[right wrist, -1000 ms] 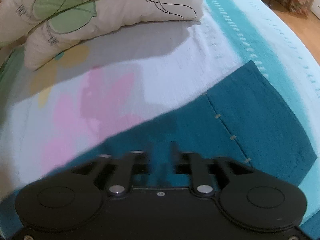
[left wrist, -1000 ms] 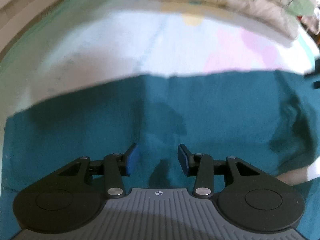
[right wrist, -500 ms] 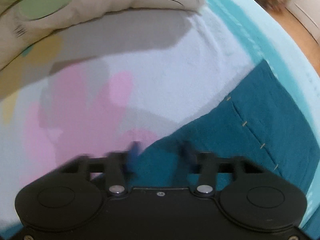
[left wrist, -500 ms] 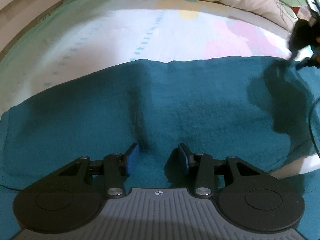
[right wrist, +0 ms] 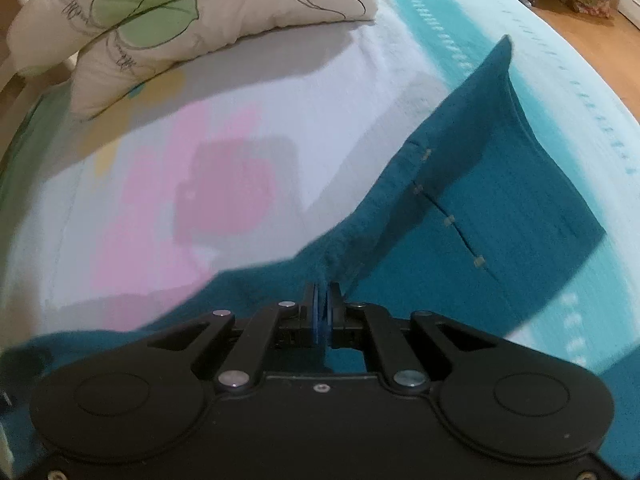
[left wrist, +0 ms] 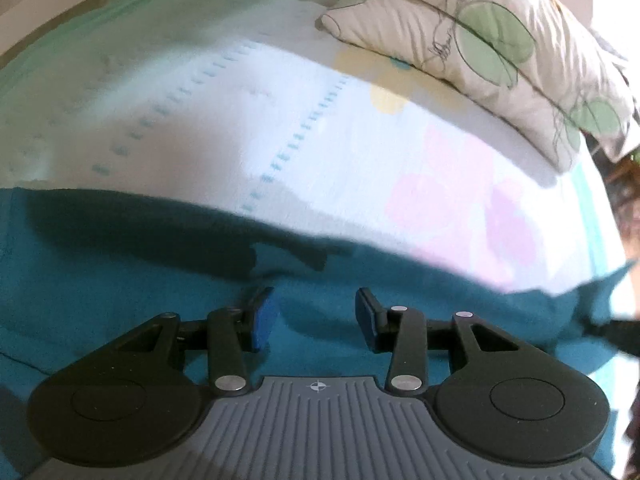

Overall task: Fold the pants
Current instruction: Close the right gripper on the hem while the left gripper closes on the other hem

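Two grippers over teal pants (right wrist: 500, 184) — right gripper (right wrist: 325, 300) pinching their edge, left gripper (left wrist: 316, 312) parted above them, gripping nothing.

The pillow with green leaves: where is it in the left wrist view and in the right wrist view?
Left wrist view: the pillow lies at the upper right, beyond the teal pants.
Right wrist view: the pillow lies at the upper left.
Shared landmark: the pink patch on the bed sheet, between pillow and pants.
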The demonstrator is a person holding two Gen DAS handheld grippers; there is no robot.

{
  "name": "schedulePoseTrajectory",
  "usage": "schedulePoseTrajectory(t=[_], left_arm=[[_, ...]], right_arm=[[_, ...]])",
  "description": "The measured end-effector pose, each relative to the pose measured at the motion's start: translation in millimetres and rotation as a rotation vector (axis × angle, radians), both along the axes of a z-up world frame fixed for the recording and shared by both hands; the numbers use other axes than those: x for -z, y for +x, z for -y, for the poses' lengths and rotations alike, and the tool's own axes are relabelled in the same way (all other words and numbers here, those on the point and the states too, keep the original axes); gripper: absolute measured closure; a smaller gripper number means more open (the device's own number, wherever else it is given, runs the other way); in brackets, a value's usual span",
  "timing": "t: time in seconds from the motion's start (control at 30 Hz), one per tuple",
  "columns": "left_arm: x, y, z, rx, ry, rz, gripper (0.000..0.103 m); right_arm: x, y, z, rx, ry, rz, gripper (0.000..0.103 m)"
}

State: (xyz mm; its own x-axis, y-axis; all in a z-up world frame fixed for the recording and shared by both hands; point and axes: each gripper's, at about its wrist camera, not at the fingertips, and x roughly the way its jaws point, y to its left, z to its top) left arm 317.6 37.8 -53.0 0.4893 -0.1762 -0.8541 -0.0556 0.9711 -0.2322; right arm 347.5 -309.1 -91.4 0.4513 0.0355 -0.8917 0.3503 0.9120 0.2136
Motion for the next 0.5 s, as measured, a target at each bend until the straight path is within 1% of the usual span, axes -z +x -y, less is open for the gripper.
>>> schedulePoseTrajectory(t=[0.07, 0.13, 0.23, 0.33, 0.4, 0.5], left_arm=[[2.7, 5.6, -2.9, -0.021, -0.019, -0.016, 0.062], [6.7, 13.3, -6.4, -0.048, -0.060, -0.042, 0.062], [12.9, 20.7, -9.5, -0.082, -0.089, -0.061, 0.062], [12.0, 25.0, -14.0, -0.120, -0.123, -0.071, 0.062], [8.9, 27.5, -18.4, -0.158, -0.162, -0.073, 0.062], [8.1, 34.5, -17.5, -0.172, -0.171, -0.081, 0.061]], right_arm=[[4.2, -7.1, 1.4, 0.001, 0.012, 0.000, 0.095], [8.1, -11.7, 2.7, 0.006, 0.027, -0.001, 0.095], [10.6, -15.6, 4.3, 0.006, 0.035, 0.003, 0.095], [11.8, -18.9, 5.9, 0.003, 0.043, 0.002, 0.095], [11.7, -20.7, 6.2, 0.000, 0.043, 0.004, 0.095], [13.7, -23.7, 6.5, -0.001, 0.050, 0.005, 0.095]])
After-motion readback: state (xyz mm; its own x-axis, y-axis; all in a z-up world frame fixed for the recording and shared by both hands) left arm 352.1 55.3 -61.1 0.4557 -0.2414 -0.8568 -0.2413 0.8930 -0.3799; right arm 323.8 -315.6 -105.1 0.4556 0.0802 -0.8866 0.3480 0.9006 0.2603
